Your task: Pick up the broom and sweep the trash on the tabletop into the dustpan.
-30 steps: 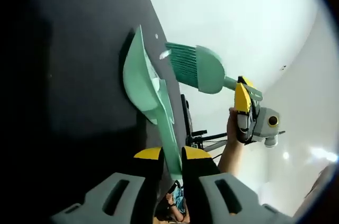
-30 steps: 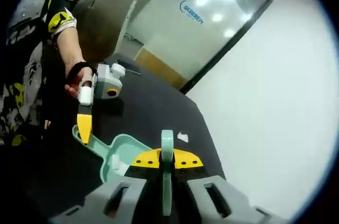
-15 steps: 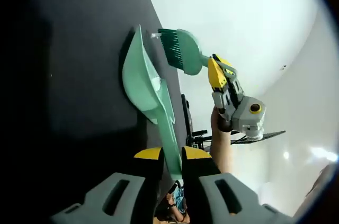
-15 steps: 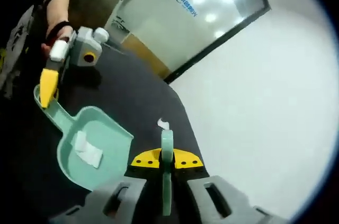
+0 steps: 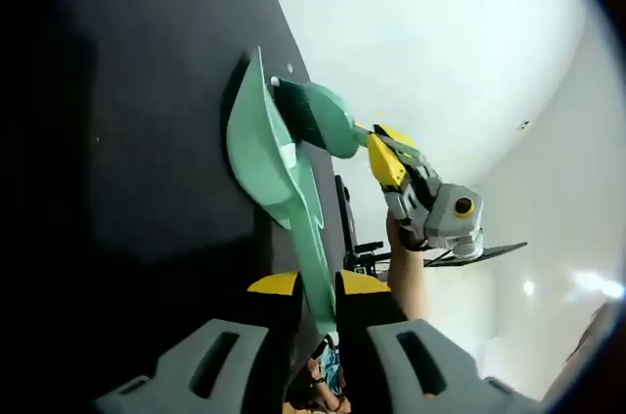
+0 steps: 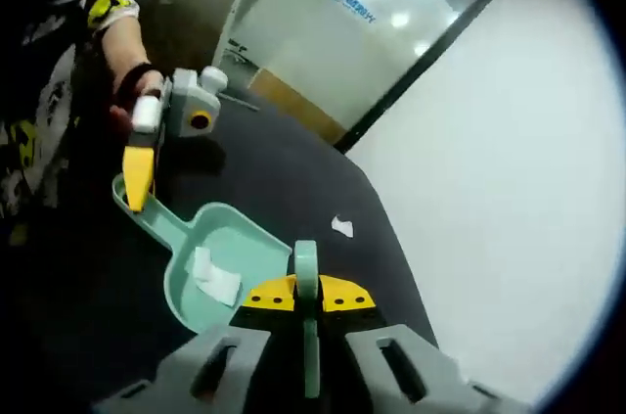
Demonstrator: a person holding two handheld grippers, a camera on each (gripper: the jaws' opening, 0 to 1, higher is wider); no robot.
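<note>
Mint-green plastic is everywhere on this dark tabletop: the dustpan lies on it with its handle pinched between the jaws of the left gripper, which shows in the right gripper view at the far end of that handle, a person's hand behind it. In the left gripper view the pan is seen nearly edge-on, with the broom pressing its dark green bristles against the pan's open mouth. The right gripper has its jaws closed on the broom's handle, which rises between them in its own view. Some white paper scraps already sit inside the pan, one small bit rides at the bristle tips right by the lip, and another scrap lies on the table beyond the pan, close to the table's edge. The main risk from here, as I judge it, is that far scrap: a stroke angled outward rather than toward the pan could flick it over the edge. A hard push against the mouth could also shove the light pan back or tip its lip up, so paper slides underneath instead of in. Lifting the pan while it is tilted could spill what is already collected.
</note>
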